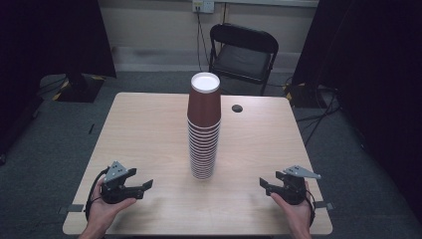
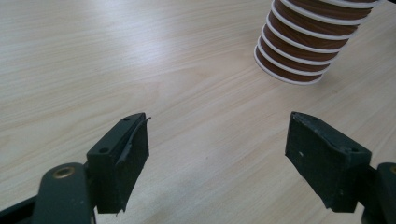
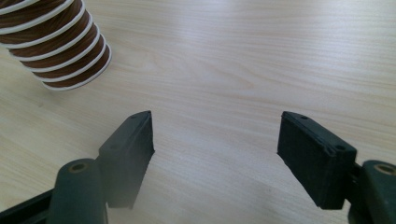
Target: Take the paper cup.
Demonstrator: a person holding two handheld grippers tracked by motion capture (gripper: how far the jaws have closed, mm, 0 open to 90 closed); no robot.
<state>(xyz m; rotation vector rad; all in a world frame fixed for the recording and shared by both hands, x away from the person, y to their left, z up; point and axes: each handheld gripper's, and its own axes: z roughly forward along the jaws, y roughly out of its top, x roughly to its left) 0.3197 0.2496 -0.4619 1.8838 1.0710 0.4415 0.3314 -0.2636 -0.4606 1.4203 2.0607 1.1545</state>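
- Two grippers are being held low in the high view: the left gripper [image 1: 147, 185] at the lower left of the frame, the right gripper [image 1: 264, 184] at the lower right, each with its jaws spread wide and nothing between them.
- A tall stack of brown paper cups [image 1: 204, 127], mouths down, is being shown upright at the centre of the frame, well apart from both grippers.
- The stack's white-rimmed base is being seen at the upper right of the left gripper view [image 2: 299, 51] and at the upper left of the right gripper view [image 3: 56, 51].
- The cups are being borne by a pale wood-grain table [image 1: 144, 134] with a dark round hole [image 1: 237, 108].
- A black folding chair [image 1: 242, 55], a wall socket [image 1: 203, 5] and grey carpet [image 1: 45, 149] are being shown beyond.
- No readable writing is being shown.
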